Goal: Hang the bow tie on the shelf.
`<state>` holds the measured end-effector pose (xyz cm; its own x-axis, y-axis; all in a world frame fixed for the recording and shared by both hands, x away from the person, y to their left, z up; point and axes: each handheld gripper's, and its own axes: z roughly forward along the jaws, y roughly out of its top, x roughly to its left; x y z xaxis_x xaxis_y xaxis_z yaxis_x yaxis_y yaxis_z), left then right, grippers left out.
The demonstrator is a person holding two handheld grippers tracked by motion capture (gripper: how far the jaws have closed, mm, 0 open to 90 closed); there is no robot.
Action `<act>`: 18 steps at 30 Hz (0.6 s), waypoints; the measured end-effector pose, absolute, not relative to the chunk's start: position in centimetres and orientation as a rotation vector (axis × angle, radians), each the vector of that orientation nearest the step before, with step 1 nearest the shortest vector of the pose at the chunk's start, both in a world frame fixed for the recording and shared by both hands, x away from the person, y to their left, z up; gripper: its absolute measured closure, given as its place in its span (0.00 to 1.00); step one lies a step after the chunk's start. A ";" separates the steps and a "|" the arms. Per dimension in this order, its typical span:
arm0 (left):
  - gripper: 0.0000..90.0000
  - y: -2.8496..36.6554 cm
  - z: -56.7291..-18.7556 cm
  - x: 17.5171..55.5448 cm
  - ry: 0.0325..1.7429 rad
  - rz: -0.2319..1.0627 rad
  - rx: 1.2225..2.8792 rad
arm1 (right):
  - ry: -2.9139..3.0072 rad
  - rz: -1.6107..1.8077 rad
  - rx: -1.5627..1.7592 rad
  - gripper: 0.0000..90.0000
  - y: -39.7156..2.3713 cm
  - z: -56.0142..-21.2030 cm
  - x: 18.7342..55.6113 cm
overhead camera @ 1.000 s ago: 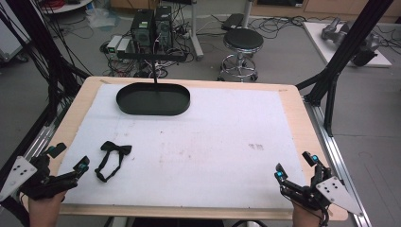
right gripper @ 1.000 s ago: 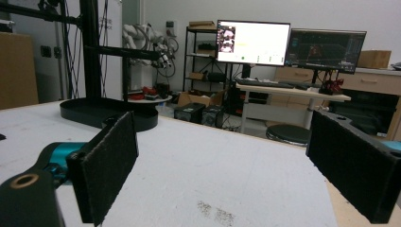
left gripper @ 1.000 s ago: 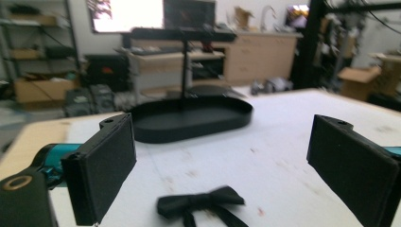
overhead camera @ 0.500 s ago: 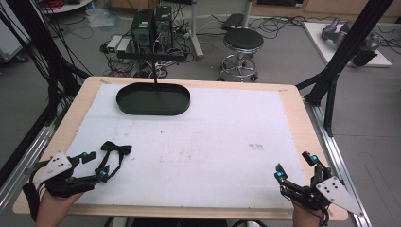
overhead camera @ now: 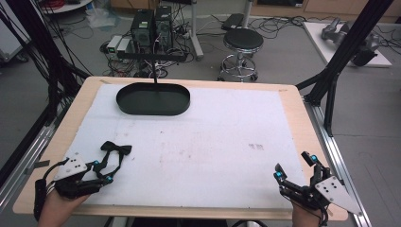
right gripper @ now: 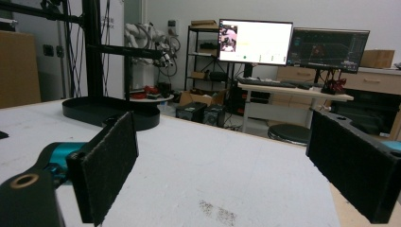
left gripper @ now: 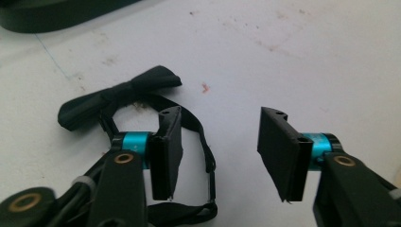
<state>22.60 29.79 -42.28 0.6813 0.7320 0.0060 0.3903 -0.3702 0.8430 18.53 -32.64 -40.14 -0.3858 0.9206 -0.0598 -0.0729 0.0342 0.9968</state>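
Black fabric bow tie (left gripper: pixel 120 92), left tongs (left gripper: pixel 222 151) agape

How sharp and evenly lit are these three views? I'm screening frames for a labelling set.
High view: soft, even light, faint shadows, slightly blurry overall. Left gripper view: bow tie fairly sharp, the near left gripper softer; white table surface bright, not blown out. Right gripper view: the close right gripper blurred, the lit monitor overexposed.

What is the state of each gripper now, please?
Left gripper: open, holding nothing, one jaw over the black bow tie strap.
Right gripper: open, holding nothing.
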 end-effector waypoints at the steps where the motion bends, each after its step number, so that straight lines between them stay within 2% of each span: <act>1: 0.59 29.8 -42.4 22.6 0.872 0.475 2.013 | 1.464 1.487 0.909 0.10 -32.7 -40.1 18.5; 3: 0.64 29.7 -42.5 22.7 0.883 0.468 2.027 | 1.464 1.486 0.909 0.10 -32.7 -40.1 18.5; 8: 0.66 30.0 -43.2 22.9 0.916 0.472 2.080 | 1.466 1.486 0.911 0.10 -32.6 -40.1 18.5; 18: 0.80 29.6 -43.8 23.1 0.925 0.470 2.155 | 1.468 1.481 0.910 0.10 -32.6 -40.2 18.5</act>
